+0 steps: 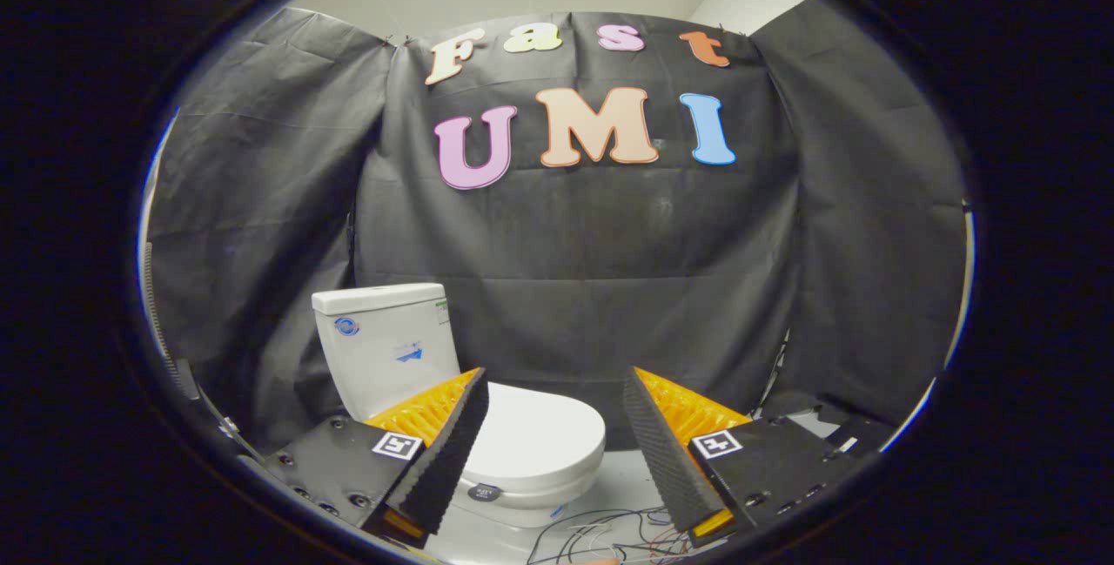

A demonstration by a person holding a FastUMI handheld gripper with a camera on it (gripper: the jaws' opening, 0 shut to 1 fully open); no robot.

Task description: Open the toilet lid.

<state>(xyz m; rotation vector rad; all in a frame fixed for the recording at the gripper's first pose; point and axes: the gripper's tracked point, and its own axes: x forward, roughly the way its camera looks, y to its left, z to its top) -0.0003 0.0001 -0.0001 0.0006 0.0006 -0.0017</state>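
Observation:
A white toilet stands ahead of me, its tank against the black cloth wall. The white lid lies flat down over the bowl, partly hidden behind my left finger. My gripper is open, its two fingers spread wide with nothing between them. The lid sits just beyond the left finger and reaches into the gap between the two fingers. The right finger stands to the right of the toilet, apart from it.
A tangle of thin wires lies on the pale floor in front of the bowl. Black cloth walls close in behind and on both sides. Dark gear sits at the right wall's foot.

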